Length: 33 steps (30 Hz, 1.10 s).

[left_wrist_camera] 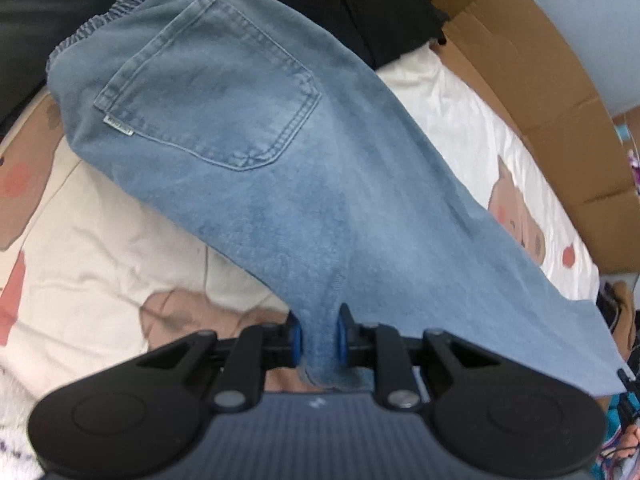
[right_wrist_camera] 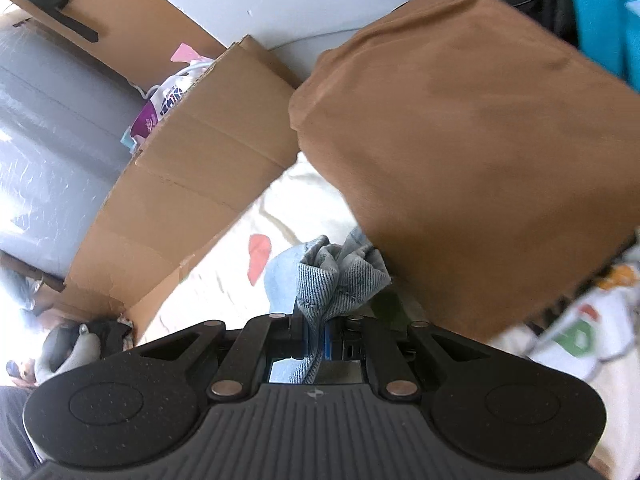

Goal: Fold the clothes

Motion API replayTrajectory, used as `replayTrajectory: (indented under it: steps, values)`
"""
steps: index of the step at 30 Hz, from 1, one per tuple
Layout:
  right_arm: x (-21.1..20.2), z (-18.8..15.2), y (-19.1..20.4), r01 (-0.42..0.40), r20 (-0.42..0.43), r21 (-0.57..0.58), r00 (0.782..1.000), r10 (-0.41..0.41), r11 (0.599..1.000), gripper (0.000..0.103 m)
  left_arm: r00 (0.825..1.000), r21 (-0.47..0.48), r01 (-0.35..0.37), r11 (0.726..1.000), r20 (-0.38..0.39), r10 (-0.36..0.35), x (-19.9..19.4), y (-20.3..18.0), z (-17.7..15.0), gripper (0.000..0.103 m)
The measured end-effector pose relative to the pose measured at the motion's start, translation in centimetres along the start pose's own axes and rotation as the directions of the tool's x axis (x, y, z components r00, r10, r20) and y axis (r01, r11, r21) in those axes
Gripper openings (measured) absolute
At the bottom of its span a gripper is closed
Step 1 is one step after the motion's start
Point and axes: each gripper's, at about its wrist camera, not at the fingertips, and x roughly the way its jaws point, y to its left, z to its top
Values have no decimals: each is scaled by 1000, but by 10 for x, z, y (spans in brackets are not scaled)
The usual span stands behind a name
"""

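Light blue jeans [left_wrist_camera: 280, 152] lie stretched over a cream bedsheet [left_wrist_camera: 100, 240], back pocket up, elastic waistband at the far left. My left gripper [left_wrist_camera: 319, 340] is shut on the hem end of one leg, the denim pinched between its blue pads [left_wrist_camera: 297, 340]. In the right wrist view, my right gripper [right_wrist_camera: 318, 332] is shut on a bunched corner of the jeans [right_wrist_camera: 340, 276], held above the sheet. A folded brown garment [right_wrist_camera: 460, 140] sits just beyond and to the right of that gripper.
A flattened cardboard box [left_wrist_camera: 540, 92] lines the bed's far side, also seen as cardboard [right_wrist_camera: 192, 184] in the right wrist view. A black garment [left_wrist_camera: 352, 4] lies past the jeans. Teal fabric [right_wrist_camera: 600, 12] and printed cloth [right_wrist_camera: 580, 336] are at the right.
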Motion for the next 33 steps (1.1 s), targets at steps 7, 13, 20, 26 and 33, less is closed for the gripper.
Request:
replayTrajectory:
  steps: [7, 13, 20, 26, 33]
  values:
    - [-36, -23, -27, 1, 2, -31, 1000, -1, 1000, 6, 1000, 21, -17, 1000, -22, 17, -4, 8, -13, 18]
    - [-64, -52, -57, -3, 3, -33, 1000, 3, 999, 6, 998, 25, -48, 999, -26, 48, -10, 8, -18, 18]
    - [-95, -82, -97, 27, 1, -6, 1000, -27, 1000, 6, 998, 45, -46, 998, -43, 48, -19, 12, -32, 18]
    - [-122, -106, -119, 76, 4, 16, 997, -76, 997, 6, 997, 66, -34, 997, -67, 38, -16, 15, -51, 18]
    - [-127, -123, -146, 125, -6, 38, 992, -125, 991, 6, 995, 78, -26, 997, -89, 33, 0, 21, -63, 18]
